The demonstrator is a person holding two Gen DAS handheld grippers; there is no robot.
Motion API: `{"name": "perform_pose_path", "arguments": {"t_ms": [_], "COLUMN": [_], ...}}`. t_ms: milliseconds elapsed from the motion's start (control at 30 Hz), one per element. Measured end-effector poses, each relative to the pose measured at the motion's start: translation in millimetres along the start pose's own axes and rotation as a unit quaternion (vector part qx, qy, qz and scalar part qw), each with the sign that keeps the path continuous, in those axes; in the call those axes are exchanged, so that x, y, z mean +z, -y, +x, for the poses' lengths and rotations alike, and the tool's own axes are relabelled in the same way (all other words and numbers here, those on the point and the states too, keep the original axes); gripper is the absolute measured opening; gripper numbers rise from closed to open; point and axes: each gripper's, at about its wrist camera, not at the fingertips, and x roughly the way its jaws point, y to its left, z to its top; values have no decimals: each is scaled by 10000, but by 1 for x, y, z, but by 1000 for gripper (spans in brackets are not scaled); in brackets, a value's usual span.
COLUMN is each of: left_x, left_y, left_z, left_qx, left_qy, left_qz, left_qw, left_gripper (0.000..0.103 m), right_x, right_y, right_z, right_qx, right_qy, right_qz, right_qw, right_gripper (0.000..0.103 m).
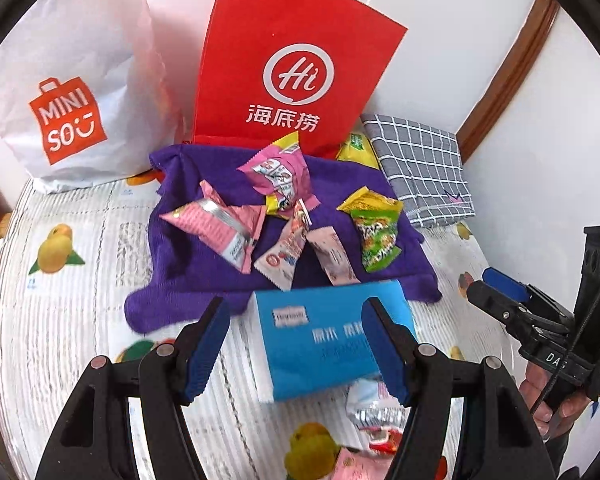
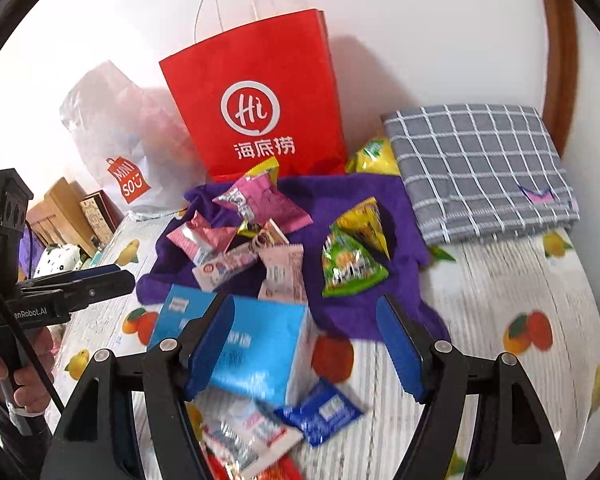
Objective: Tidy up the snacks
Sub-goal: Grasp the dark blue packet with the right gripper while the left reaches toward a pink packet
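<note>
Several snack packets lie on a purple cloth (image 1: pixel 204 264): pink ones (image 1: pixel 216 228) (image 2: pixel 260 200) and a green and yellow one (image 1: pixel 376 232) (image 2: pixel 352 264). A blue pack (image 1: pixel 324 340) (image 2: pixel 256 352) rests on the fruit-print tablecloth just in front of the cloth. My left gripper (image 1: pixel 296 308) hovers open above that pack, gripping nothing. My right gripper (image 2: pixel 306 304) is open too, empty, over the pack's right edge. A small dark blue packet (image 2: pixel 320 412) and a clear-wrapped packet (image 2: pixel 248 436) lie near it. Each gripper shows in the other's view: the right gripper (image 1: pixel 496 284), the left gripper (image 2: pixel 116 274).
A red paper bag (image 1: pixel 296 64) (image 2: pixel 260 108) stands upright at the wall behind the cloth, a white Miniso bag (image 1: pixel 72 92) (image 2: pixel 120 152) to its left. A folded grey checked cloth (image 1: pixel 424 168) (image 2: pixel 480 168) lies at the right, a yellow packet (image 2: pixel 374 156) beside it.
</note>
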Motion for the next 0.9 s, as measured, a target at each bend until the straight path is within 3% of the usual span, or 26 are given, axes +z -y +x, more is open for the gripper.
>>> {"name": "perform_pose_path", "arguments": {"t_ms": [200,533,900], "left_x": [-22,-51,-69], "left_y": [4,4,-7], "left_z": [-17,-21,-16], "left_qx": [-10,-64,48], "left_qy": [54,35,-88], "left_qz": [-13,-127,-304], "left_qw": [10000,9999,9995], "left_gripper": [66,66,66], "right_x": [-26,-72,-91], "right_y": [6,11,3], "right_z": [-9,6,37], "right_qx": [-223,-315,-180], "right_qy": [-85,-426,-869], "right_qz": [63,-46,-499], "right_qw": [9997,9986,9948], "right_gripper": [67,67,67]}}
